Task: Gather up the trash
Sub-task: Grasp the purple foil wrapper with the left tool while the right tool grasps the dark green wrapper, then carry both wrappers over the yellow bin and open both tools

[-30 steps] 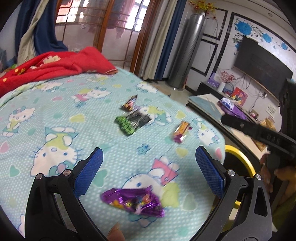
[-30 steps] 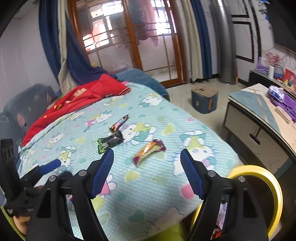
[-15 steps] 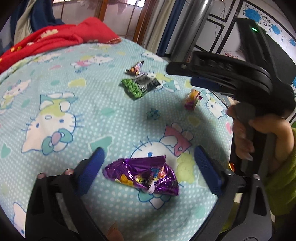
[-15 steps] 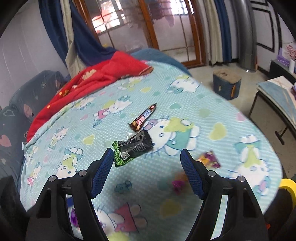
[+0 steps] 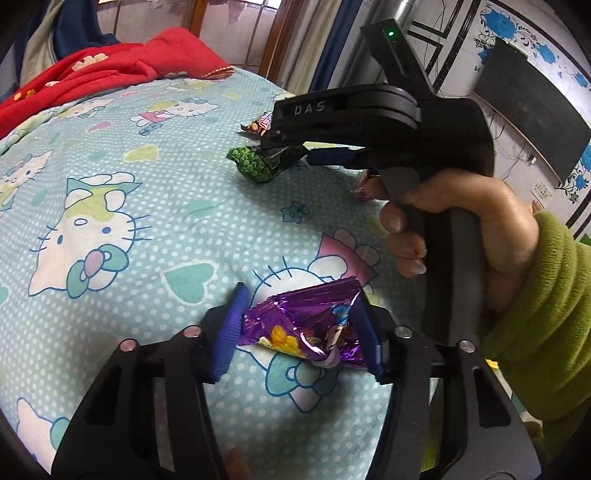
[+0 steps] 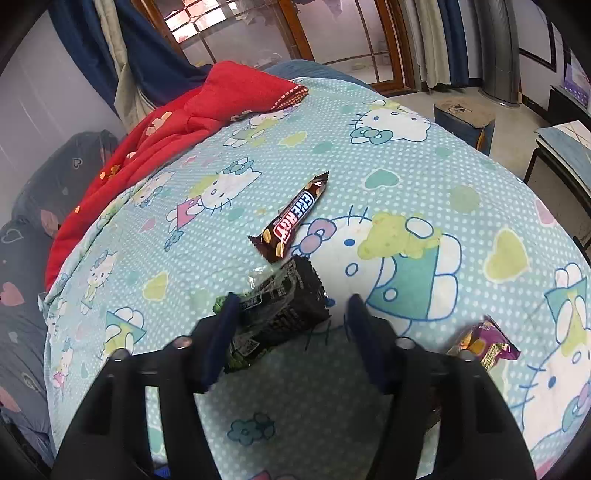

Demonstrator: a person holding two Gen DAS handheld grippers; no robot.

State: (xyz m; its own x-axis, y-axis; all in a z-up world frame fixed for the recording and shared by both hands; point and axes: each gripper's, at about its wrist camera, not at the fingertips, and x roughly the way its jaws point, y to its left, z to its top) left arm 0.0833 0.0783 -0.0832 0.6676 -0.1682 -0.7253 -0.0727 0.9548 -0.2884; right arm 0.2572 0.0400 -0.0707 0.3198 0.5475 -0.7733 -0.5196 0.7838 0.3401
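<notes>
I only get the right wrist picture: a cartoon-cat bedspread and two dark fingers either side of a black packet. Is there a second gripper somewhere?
Observer: Yes. The left wrist view shows the left gripper closed on a crumpled purple wrapper near the bed's edge.
Visitor: Who is holding the one I'm looking through?
Observer: A person's hand, coming out of a green sleeve, is wrapped around the handle of the right gripper.
Visitor: Can you tell if it's switched on?
Observer: A small green light glows on top of it.
</notes>
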